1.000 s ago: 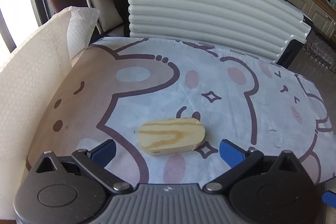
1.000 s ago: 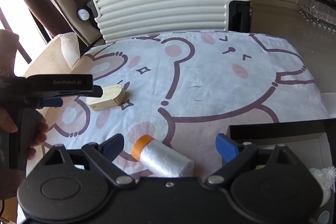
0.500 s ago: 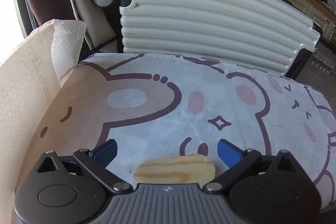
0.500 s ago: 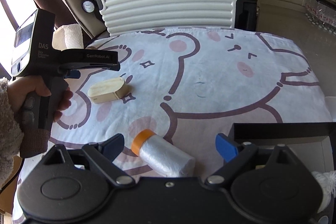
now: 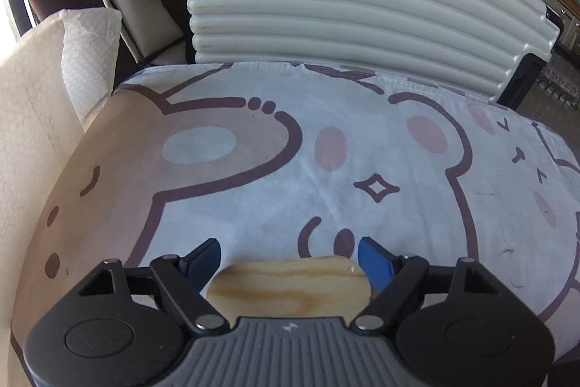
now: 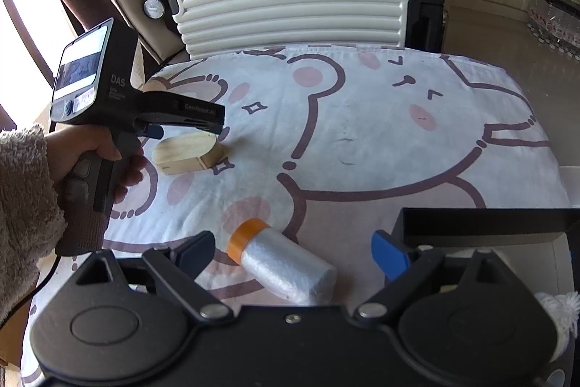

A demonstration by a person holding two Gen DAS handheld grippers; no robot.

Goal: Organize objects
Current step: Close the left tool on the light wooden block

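**A:** What does each of your cameras give you that the other lacks?

**B:** My left wrist view shows my left gripper (image 5: 289,258) from behind: the wooden block (image 5: 288,289) lies between its blue fingertips (image 5: 373,262), and the jaws are closing on it. I see a sliver of cloth between each pad and the block, so I have no grip on it yet. That view hides my own hand. My right wrist view shows what it cannot: my left hand (image 6: 92,151) around the black handle, a fleecy sleeve (image 6: 21,205), and the left gripper (image 6: 159,132) seen side-on just above the wooden block (image 6: 188,153).

**A:** And the other claw?

**B:** My right gripper (image 6: 293,254) stands wide, holding nothing. The plastic roll with an orange cap (image 6: 282,262) lies on the bear-print cloth (image 6: 362,140) between the fingers, touching neither.

**A:** Count things for me, left to right from the block.

**B:** One wooden block near the cloth's left side; one plastic roll to its right and nearer me; one black box (image 6: 485,223) right of the roll at the cloth's right edge. One ribbed white suitcase (image 6: 297,2) stands behind the cloth's far edge. Two grippers, one hand in sight. Left of the block, beyond the cloth's edge, is one roll of paper towel (image 5: 90,49).
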